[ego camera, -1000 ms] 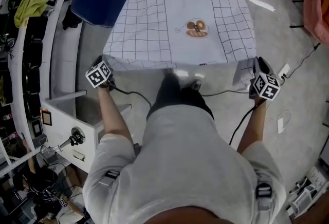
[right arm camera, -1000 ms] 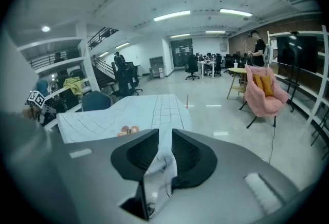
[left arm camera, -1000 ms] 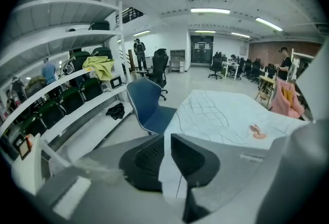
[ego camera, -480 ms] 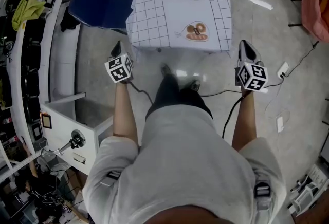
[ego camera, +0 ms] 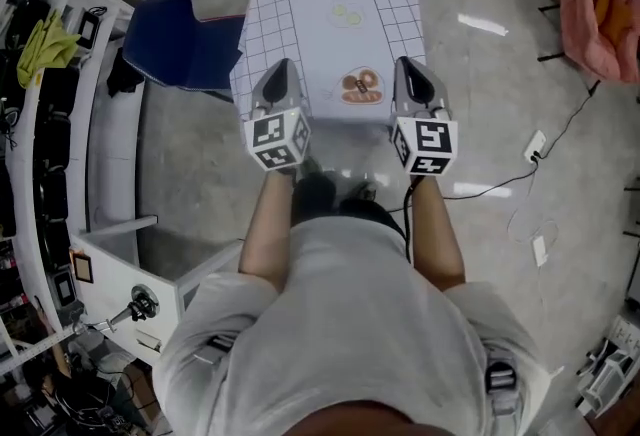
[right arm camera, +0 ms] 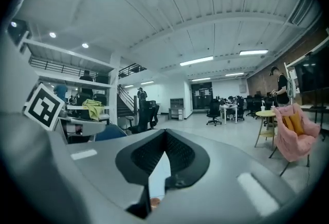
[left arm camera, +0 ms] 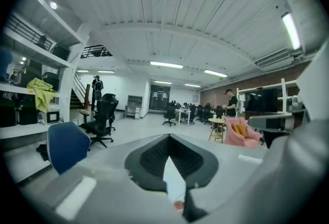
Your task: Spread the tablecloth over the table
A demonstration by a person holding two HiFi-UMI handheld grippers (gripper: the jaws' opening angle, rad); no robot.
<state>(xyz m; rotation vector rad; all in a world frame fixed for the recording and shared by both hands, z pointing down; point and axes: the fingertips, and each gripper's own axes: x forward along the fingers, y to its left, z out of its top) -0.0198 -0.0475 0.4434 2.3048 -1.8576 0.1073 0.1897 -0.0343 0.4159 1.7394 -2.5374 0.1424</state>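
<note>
seems a light, limp tablecloth, best pinched at hem corners with left hand-held gripper and right hand-held gripper, both clenched empty above it.

- Tablecloth: white, gridded sides, plain middle strip with food pictures; draped smooth, just right of the chair.
- Table: hidden under it.
</note>
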